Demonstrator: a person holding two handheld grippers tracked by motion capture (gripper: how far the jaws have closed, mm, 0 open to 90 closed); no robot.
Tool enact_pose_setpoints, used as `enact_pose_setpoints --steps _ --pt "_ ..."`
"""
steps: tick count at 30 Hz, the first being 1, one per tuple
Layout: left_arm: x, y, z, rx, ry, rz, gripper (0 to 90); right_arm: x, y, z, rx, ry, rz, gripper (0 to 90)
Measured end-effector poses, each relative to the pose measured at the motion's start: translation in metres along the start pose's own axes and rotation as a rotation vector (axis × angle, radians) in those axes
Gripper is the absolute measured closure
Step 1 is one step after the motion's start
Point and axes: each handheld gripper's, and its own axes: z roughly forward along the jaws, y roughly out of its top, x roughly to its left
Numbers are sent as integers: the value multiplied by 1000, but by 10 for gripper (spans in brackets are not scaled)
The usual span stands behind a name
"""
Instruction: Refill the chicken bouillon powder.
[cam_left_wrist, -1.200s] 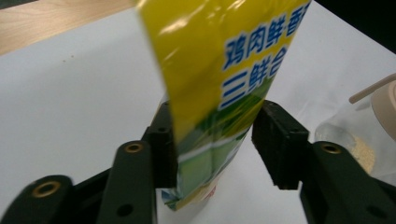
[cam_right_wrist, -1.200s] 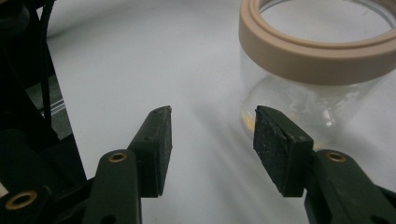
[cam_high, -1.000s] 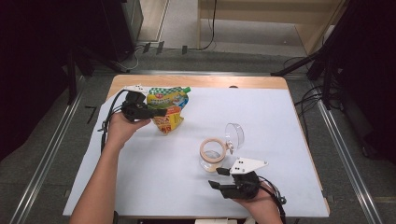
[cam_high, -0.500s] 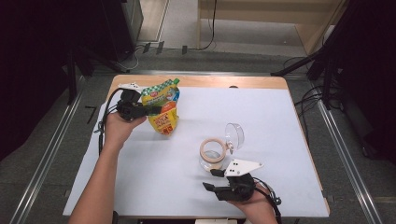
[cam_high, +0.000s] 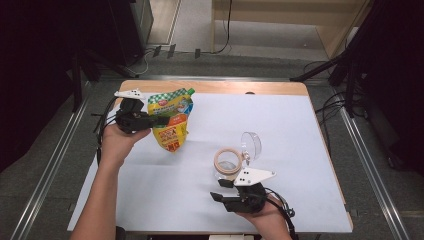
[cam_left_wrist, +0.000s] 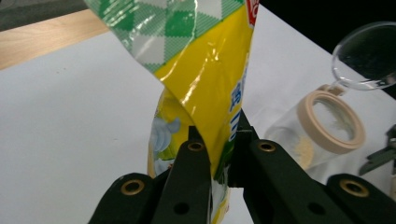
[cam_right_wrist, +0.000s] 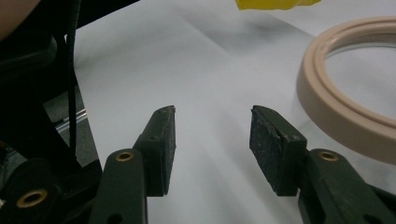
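A yellow and green refill pouch (cam_high: 172, 125) hangs above the table's far left, pinched in my left gripper (cam_high: 161, 119). In the left gripper view the black jaws (cam_left_wrist: 217, 149) are shut on the pouch's (cam_left_wrist: 205, 79) crumpled side. A clear jar (cam_high: 227, 164) with a beige rim stands near the middle right, its clear hinged lid (cam_high: 251, 145) flipped up. My right gripper (cam_high: 218, 190) rests just in front of the jar. Its jaws (cam_right_wrist: 212, 135) have just been closing a little and stand apart with nothing between them, the jar's rim (cam_right_wrist: 336, 116) to their right.
A white sheet (cam_high: 300, 135) covers the wooden table (cam_high: 220, 87). Black cables trail from both grippers. Metal rails (cam_high: 370, 160) run along both sides of the table, and dark equipment stands at the far left and right.
The left hand has lifted the pouch off the sheet, so it now hangs upright. The right gripper has shifted slightly and its jaws have narrowed a bit.
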Motion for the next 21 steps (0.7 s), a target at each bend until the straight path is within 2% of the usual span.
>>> enact_pose_setpoints --steps 6,8,11,14,17,21 --pt "-12 -3 -7 13 -34 -23 900 9 5 15 22 16 -29 527" --pt "-16 -4 -8 25 -41 -28 900 11 7 21 27 8 -20 554" --pt "-25 -5 -10 48 -42 -7 900 12 9 28 31 10 -13 570" --pt "-32 -5 -12 64 -64 -7 900 13 12 35 49 13 -24 570" --pt "-35 -5 -13 69 -93 -24 900 13 15 45 59 17 -26 561" --pt "-41 -5 -14 74 -105 -4 900 12 17 56 72 16 -25 564"
